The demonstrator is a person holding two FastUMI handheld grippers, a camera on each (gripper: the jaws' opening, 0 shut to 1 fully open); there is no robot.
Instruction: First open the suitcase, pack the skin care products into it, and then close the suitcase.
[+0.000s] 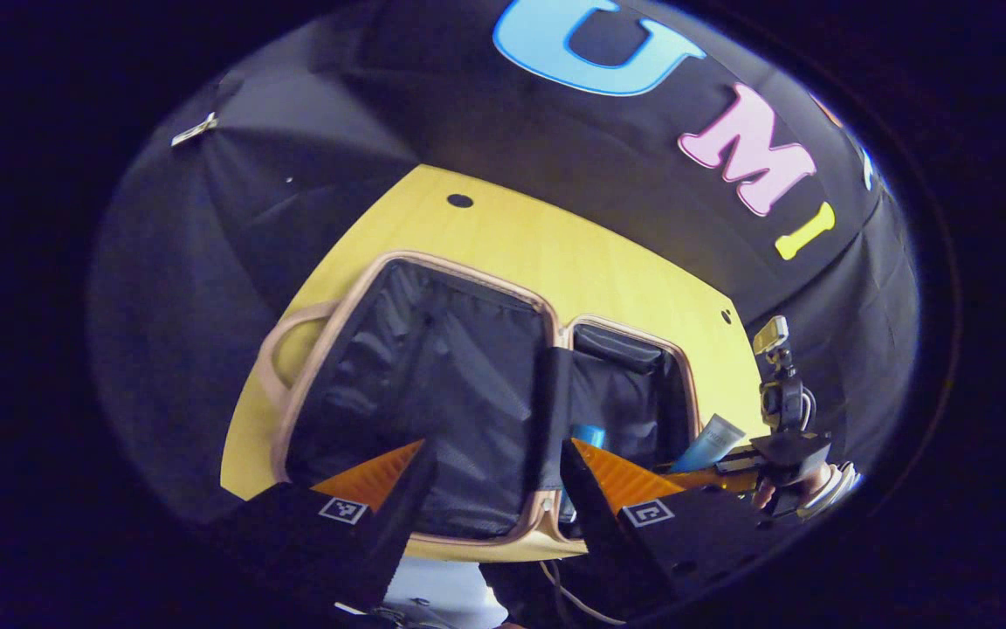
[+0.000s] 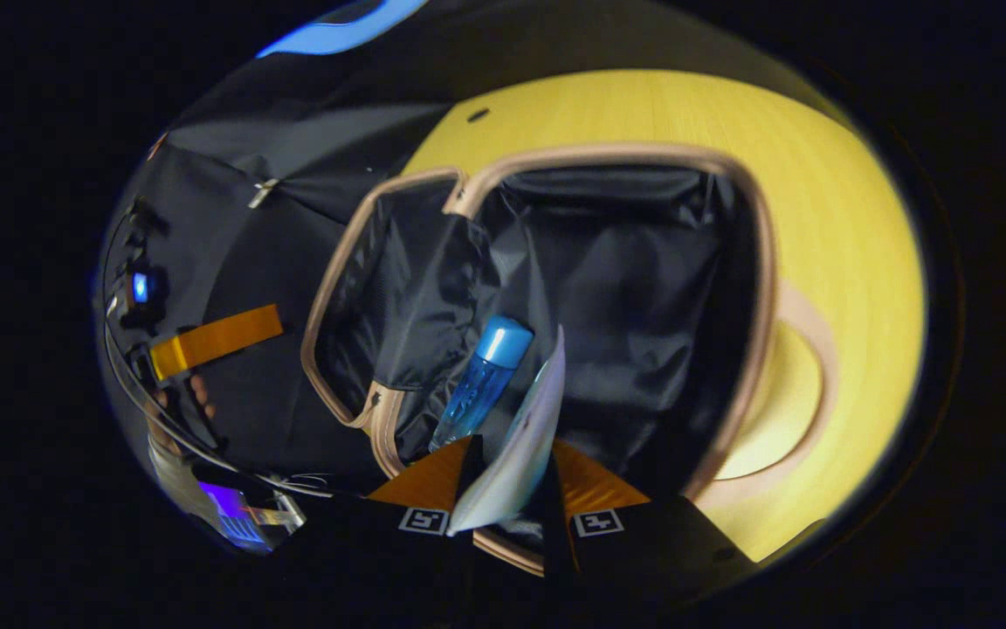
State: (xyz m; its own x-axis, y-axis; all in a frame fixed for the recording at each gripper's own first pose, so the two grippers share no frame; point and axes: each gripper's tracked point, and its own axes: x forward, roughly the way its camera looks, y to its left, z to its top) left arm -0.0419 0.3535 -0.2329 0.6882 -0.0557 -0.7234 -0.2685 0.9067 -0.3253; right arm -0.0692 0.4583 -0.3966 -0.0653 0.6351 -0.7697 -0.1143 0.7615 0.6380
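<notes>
**Tube held over the open suitcase**

In the left gripper view the suitcase (image 1: 433,393) lies open on the yellow desk (image 1: 555,253), filling the centre of the frame, its two black-lined halves edged in tan. The left gripper (image 1: 494,472) stands at the bottom centre with its fingers spread wide and nothing between them, over the near edge of the case. At the lower right of that view the right gripper (image 1: 704,467) reaches in from the side with a pale tube (image 1: 713,441) in its fingers, above the smaller-looking half; a person's hand (image 1: 804,489) holds it at the right edge.

In the right gripper view the right gripper (image 2: 507,476) at the bottom centre is closed on the pale tube (image 2: 520,445), both fingers pressing its sides. Just left of the tube, a blue bottle (image 2: 481,384) with a blue cap lies inside the case on the black lining, near the hinge between the halves.
</notes>
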